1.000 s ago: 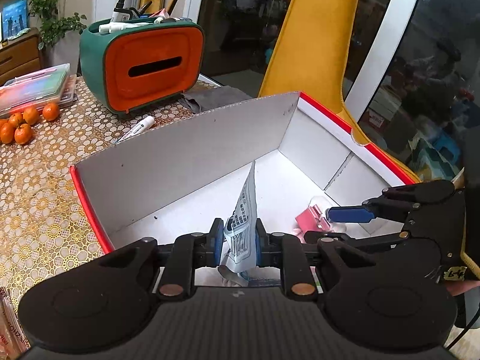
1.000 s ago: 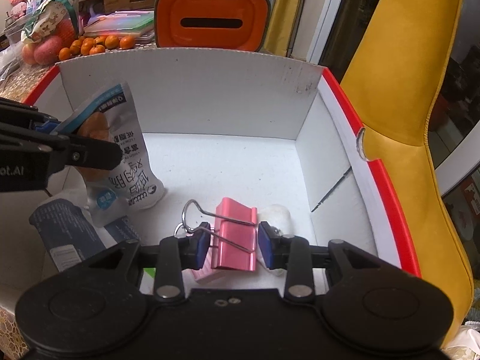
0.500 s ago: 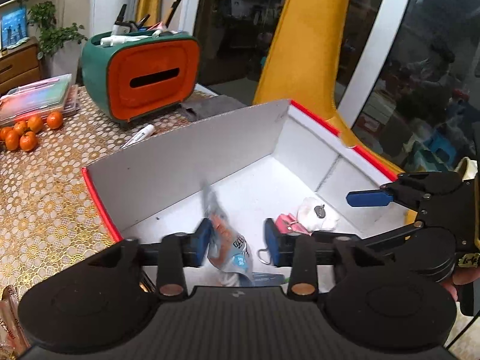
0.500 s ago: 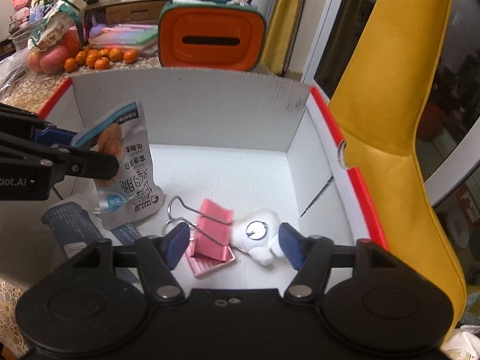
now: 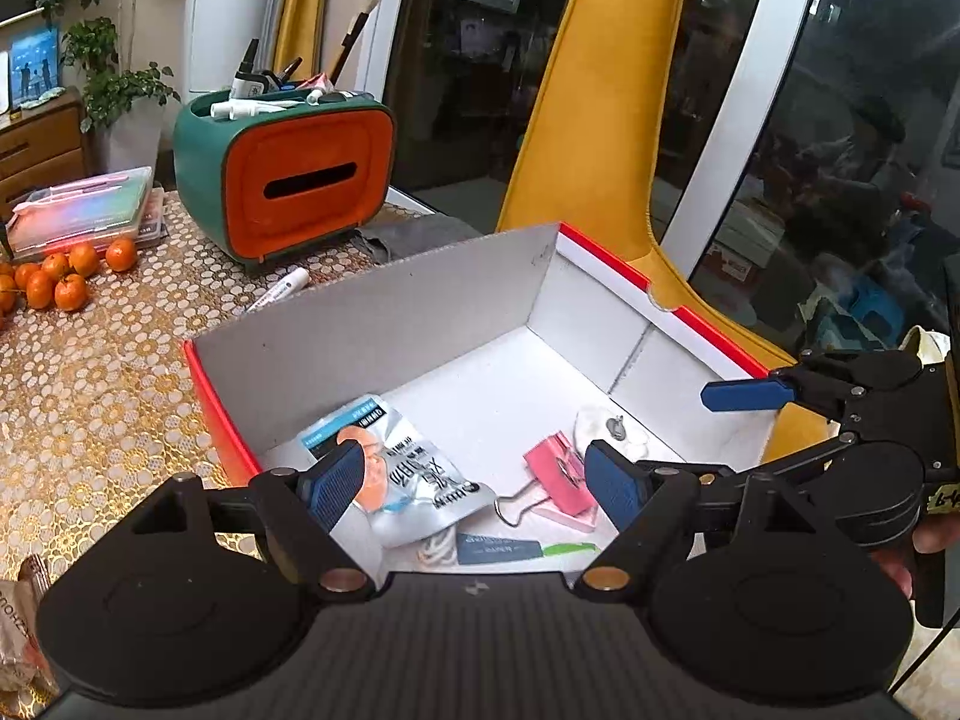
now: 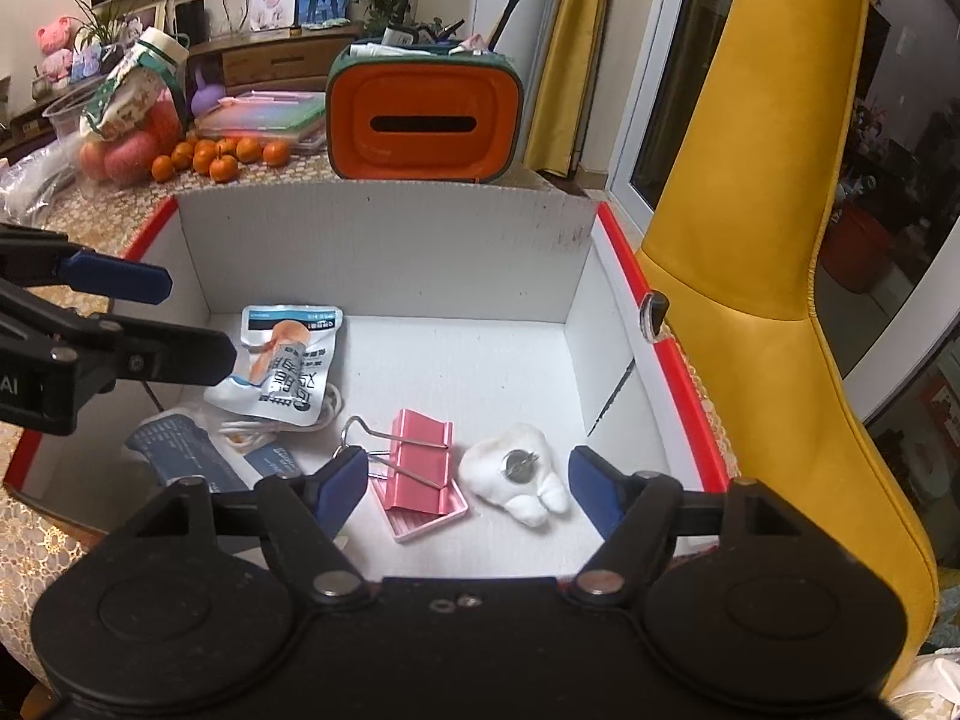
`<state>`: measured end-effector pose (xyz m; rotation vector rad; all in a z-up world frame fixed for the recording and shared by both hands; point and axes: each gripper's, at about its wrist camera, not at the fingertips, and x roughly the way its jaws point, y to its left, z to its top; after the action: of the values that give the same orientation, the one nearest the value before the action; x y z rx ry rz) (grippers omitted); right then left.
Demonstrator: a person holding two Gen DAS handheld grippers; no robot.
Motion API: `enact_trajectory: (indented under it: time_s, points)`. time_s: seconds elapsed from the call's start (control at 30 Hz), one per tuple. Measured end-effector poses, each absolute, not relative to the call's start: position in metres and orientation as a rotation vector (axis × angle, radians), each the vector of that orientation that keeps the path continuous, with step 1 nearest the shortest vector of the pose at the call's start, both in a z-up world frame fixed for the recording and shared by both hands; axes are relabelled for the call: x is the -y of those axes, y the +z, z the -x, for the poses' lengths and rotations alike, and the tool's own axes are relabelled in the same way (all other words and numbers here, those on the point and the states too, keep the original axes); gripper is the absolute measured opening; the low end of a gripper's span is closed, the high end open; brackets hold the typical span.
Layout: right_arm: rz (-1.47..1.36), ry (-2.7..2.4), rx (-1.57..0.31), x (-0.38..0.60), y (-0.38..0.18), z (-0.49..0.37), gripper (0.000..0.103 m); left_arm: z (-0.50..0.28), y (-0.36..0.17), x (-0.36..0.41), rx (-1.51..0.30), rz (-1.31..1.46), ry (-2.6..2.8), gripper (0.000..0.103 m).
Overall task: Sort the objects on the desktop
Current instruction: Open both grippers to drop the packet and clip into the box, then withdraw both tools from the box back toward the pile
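Observation:
A red-edged white box (image 5: 384,324) (image 6: 390,246) stands on the table. On its floor lie a silver snack packet (image 5: 408,474) (image 6: 288,372), a pink binder clip (image 5: 558,474) (image 6: 420,480) and a white tooth-shaped object (image 5: 612,429) (image 6: 522,474). My left gripper (image 5: 474,486) hovers above the packet with jaws opening and nothing pressed between them. Above the clip, my right gripper (image 6: 468,486) also has its jaws opening, and the pads touch nothing. Each gripper shows at the edge of the other's view.
A green and orange tissue box (image 5: 288,180) (image 6: 423,120) with pens on top stands behind the box. Small oranges (image 5: 60,279) (image 6: 222,156), a marker (image 5: 279,288) and a plastic case (image 5: 84,216) lie on the patterned cloth. A yellow chair (image 6: 774,228) stands at the right.
Both grippers opened and rose. The packet dropped from my left gripper and lies flat in the box. The pink clip dropped from my right gripper onto the box floor.

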<state>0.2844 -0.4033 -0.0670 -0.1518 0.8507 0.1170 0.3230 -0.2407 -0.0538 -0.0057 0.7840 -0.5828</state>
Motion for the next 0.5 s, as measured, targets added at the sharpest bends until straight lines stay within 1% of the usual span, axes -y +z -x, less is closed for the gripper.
enact_trajectory:
  time_s: [0.13, 0.2, 0.37, 0.5]
  points:
    - [0.15, 0.126, -0.839, 0.402, -0.063, -0.277, 0.079, -0.314, -0.051, 0.239, -0.778, -0.004, -0.592, 0.08]
    - [0.15, 0.131, -0.83, 0.401, -0.061, -0.273, 0.083, -0.31, -0.049, 0.237, -0.776, -0.002, -0.591, 0.08]
    - [0.123, 0.136, -0.807, 0.404, -0.053, -0.262, 0.086, -0.296, -0.041, 0.225, -0.76, 0.013, -0.597, 0.08]
    - [0.103, 0.138, -0.776, 0.404, -0.044, -0.251, 0.092, -0.283, -0.034, 0.212, -0.741, 0.038, -0.588, 0.08]
